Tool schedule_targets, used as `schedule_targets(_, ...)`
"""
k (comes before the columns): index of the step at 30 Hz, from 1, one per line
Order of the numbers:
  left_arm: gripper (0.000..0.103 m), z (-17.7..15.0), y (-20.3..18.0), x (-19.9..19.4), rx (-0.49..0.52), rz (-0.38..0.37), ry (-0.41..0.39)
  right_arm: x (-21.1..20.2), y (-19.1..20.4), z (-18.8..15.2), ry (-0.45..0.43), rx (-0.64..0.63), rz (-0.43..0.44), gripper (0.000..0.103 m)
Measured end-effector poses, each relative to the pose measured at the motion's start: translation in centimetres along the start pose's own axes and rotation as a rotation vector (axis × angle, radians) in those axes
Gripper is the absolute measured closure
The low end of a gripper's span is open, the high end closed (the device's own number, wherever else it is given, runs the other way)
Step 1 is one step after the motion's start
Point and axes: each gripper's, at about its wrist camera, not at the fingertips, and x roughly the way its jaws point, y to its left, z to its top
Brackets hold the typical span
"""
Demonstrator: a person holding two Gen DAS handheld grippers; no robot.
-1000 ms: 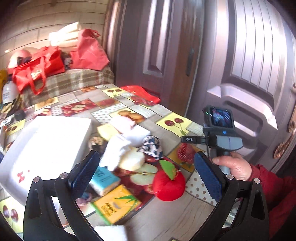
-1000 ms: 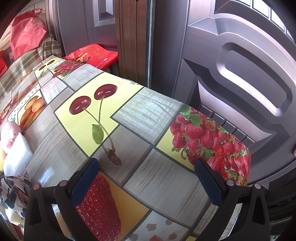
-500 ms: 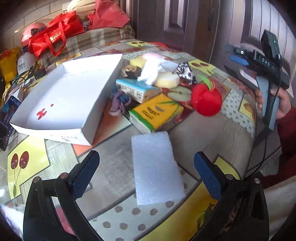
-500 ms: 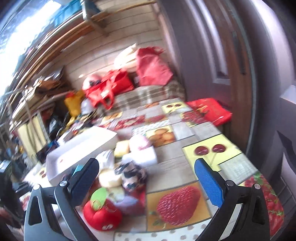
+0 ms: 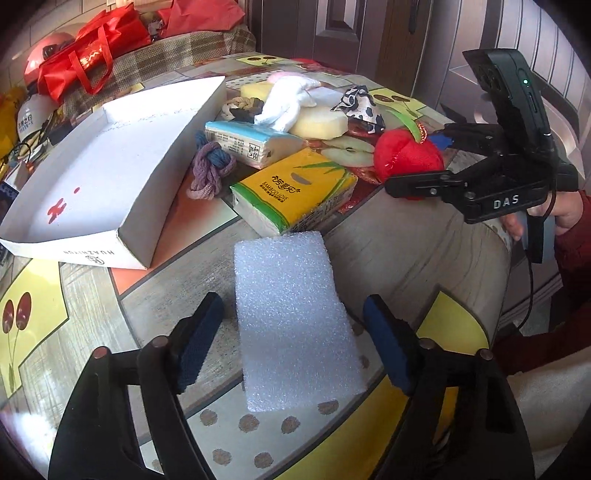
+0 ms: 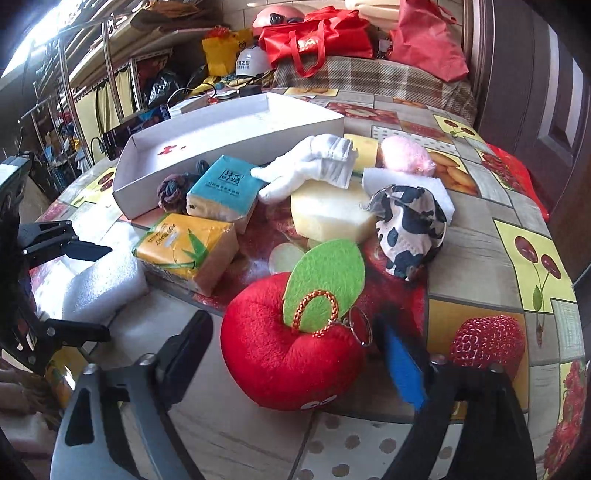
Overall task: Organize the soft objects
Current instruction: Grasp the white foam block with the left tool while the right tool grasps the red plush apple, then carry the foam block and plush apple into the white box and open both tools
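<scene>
A white foam block lies flat on the table between the fingers of my left gripper, which is open around it with gaps on both sides. A red plush apple with a green leaf sits between the fingers of my right gripper, also open; the apple also shows in the left wrist view. An empty white cardboard box stands to the left. Beside it lie a yellow tissue pack, a blue tissue pack, a purple yarn knot, a white glove and a cow-print cloth.
A yellow sponge, a pink plush and a white foam piece crowd the pile's far side. Red bags and a helmet sit beyond the table. The table edge runs close on the right.
My left gripper came down over the foam block and its fingers narrowed around it. My right gripper swung from the room view down to the plush apple, fingers either side of it.
</scene>
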Motion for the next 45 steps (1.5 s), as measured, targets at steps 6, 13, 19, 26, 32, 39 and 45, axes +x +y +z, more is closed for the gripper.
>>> schedule_targets(6, 0.051, -0.8, 0.5, -1.2, -0.004, 0.004, -0.066, -2.5, -0.3, 0.0, -0.094, 0.004, 0.01, 0.041)
schedule_targets(13, 0.051, -0.1, 3.6, -8.0, -0.108, 0.15, -0.478, -9.9, -1.3, 2.6, -0.481, 0.065, -0.078, 0.04)
schedule_targets(19, 0.051, -0.3, 7.7, -9.0, -0.177, 0.434, -0.625, -8.7, -2.3, 2.9, -0.632, 0.131, -0.219, 0.04)
schedule_targets(26, 0.051, -2.1, 10.6, -10.6, -0.293, 0.504, -0.685, -5.6, -1.0, 2.7, -0.596, 0.141, -0.214, 0.04)
schedule_targets(32, 0.051, -2.1, 12.8, -10.7, -0.356, 0.53, -0.685, -5.0, 2.7, 3.6, -0.638, 0.081, -0.117, 0.04)
schedule_targets(39, 0.051, -0.8, 14.5, -9.0, -0.35, 0.52, -0.646, -3.5, 7.6, 5.2, -0.646, 0.0, 0.005, 0.04)
schedule_targets(45, 0.051, 0.3, 16.1, -7.2, -0.368, 0.504, -0.598, -1.7, 11.6, 7.1, -0.622, -0.056, 0.101, 0.04)
